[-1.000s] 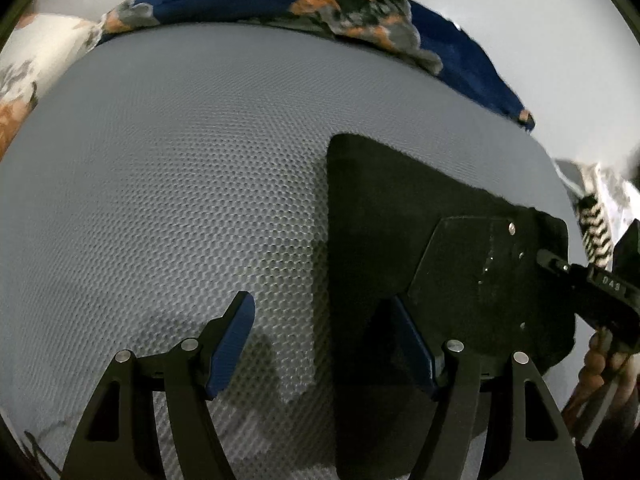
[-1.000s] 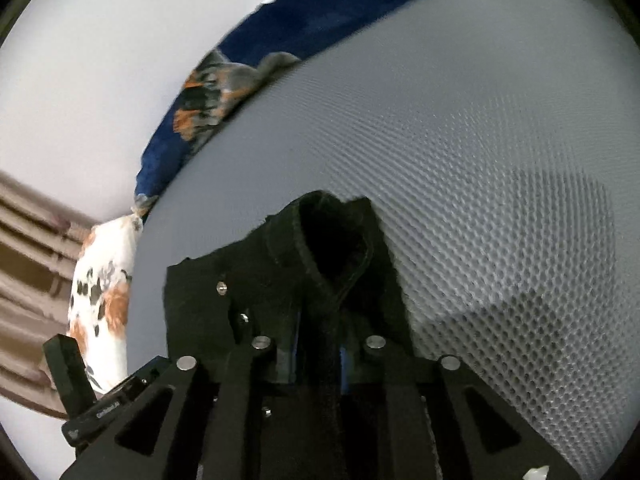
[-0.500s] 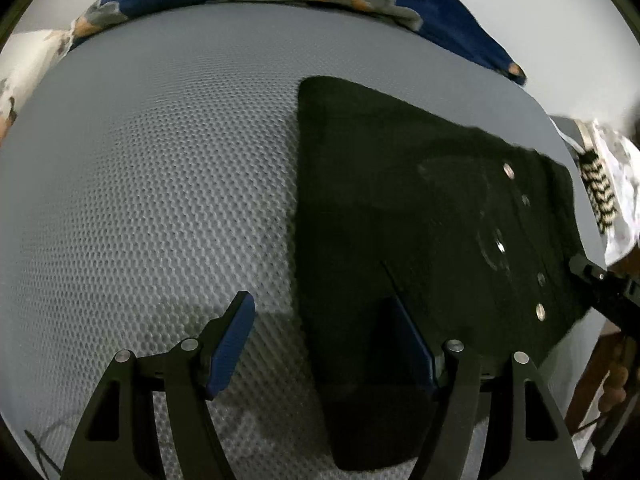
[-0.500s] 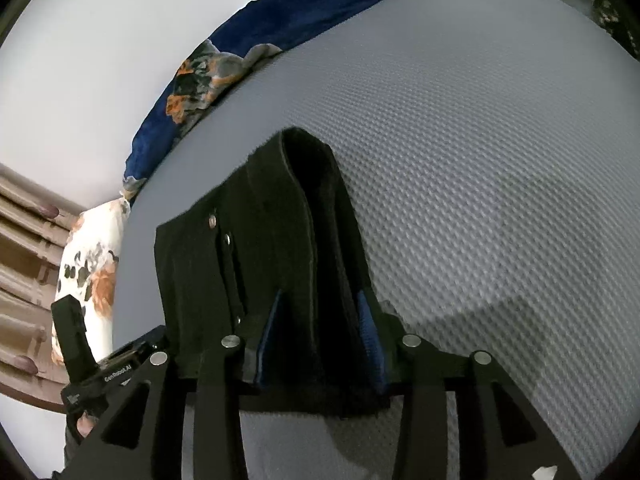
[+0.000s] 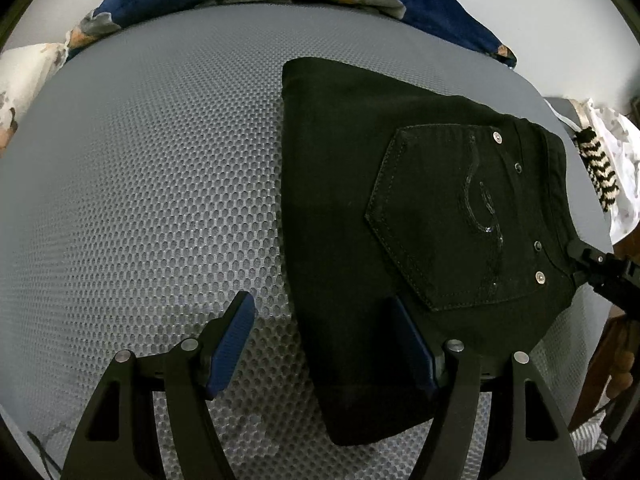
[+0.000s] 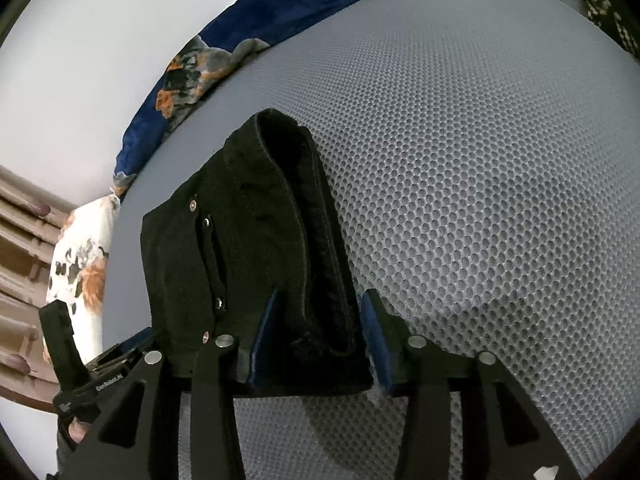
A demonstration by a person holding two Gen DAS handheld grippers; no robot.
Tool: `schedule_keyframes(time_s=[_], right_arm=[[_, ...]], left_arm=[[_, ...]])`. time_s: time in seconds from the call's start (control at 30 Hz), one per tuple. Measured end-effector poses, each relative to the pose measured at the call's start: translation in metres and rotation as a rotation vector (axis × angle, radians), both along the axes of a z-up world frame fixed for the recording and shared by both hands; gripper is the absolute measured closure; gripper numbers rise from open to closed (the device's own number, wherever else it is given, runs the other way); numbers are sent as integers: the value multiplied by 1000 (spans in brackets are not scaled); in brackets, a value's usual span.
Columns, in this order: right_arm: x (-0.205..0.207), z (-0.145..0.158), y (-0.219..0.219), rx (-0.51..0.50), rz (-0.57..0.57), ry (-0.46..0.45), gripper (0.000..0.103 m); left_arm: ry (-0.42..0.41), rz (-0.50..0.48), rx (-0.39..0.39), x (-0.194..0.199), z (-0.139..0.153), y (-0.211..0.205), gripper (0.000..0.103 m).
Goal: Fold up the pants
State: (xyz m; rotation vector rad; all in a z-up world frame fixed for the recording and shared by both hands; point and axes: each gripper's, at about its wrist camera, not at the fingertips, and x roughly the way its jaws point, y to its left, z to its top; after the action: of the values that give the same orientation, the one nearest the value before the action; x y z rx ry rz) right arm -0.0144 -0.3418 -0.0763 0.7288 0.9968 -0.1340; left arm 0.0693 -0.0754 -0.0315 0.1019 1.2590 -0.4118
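Since second ago I let go: right gripper was clamped on pants, now its jaws stand apart, folded edge between pads, maybe touching, not squeezed. Pants lie as flat folded packet, back pocket up, on grey mesh bed. I judge fold nearly finished. Left gripper wide open, holds nothing; right finger over packet corner.
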Motion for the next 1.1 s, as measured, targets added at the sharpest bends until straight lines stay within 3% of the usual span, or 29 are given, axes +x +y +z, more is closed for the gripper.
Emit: schedule_keyframes(time_s=[0.3,0.47,0.7,0.83,1.0,1.1], right_arm=[[12,4,-7,-16,71,21,49],[18,4,-16,15,116,5,43],[36,-18,-32,150,206,-6,40],[44,-29,-39,247,241,-48,40],[59,-36,-40,325,277,-76,43],[69,-39,-38,341,285,-82,53]], left_arm=[[-48,4,18,-1,11,10,32],[-10,12,-69,10,15,20,32],[106,37,-216,32,7,36,32],[161,49,-274,41,-4,38,32],[175,19,-338,55,-7,25,32],[175,-3,-358,63,-11,14,32]])
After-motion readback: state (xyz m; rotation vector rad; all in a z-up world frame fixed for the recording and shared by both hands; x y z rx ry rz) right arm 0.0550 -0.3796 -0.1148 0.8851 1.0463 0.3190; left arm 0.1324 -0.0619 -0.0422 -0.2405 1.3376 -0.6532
